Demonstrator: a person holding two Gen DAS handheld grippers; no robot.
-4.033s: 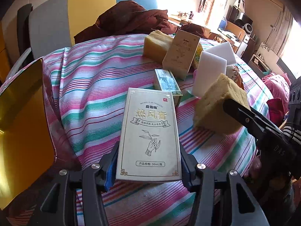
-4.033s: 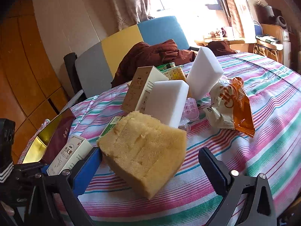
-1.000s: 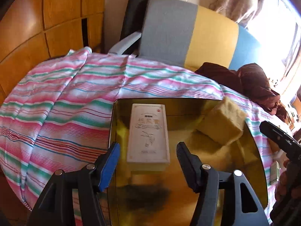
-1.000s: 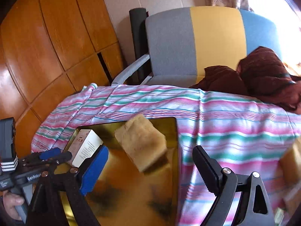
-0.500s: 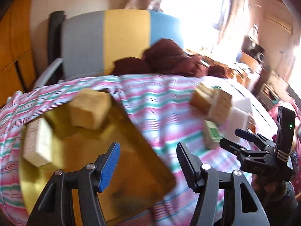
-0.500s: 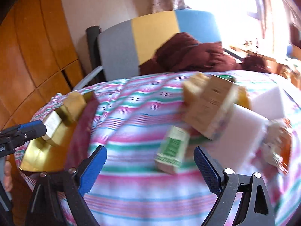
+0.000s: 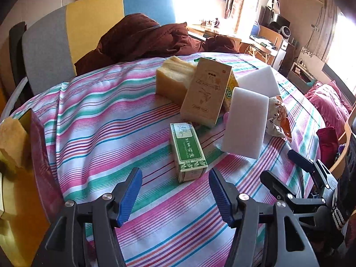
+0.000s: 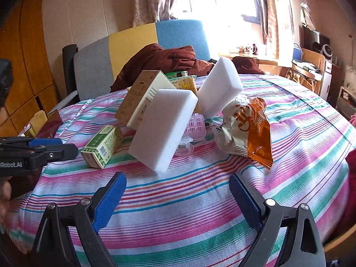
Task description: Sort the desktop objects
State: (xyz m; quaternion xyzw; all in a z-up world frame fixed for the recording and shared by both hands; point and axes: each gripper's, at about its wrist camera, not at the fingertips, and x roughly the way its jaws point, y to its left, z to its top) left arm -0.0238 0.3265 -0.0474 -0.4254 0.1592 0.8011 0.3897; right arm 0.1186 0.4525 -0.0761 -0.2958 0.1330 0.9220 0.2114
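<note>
Our left gripper (image 7: pixel 174 191) hangs wide and empty just short of the green box (image 7: pixel 187 149) lying on the striped surface (image 7: pixel 100 120). Only its view shows the yellow sponge (image 7: pixel 172 79) behind the tan box (image 7: pixel 205 91), and the gold tray (image 7: pixel 20 200) at the left edge. Our right gripper (image 8: pixel 178 198), also wide and empty, faces the leaning white foam block (image 8: pixel 163 129); only here do we see the clear pink case (image 8: pixel 194 126) behind it. Bare cloth lies before both grippers.

The gold tray (image 7: pixel 20 200) was cut off by the left edge of the picture. The yellow pack (image 8: pixel 185 84) hid behind the white blocks (image 8: pixel 165 126). The small print on the green box (image 7: pixel 188 148) was too tiny to read.
</note>
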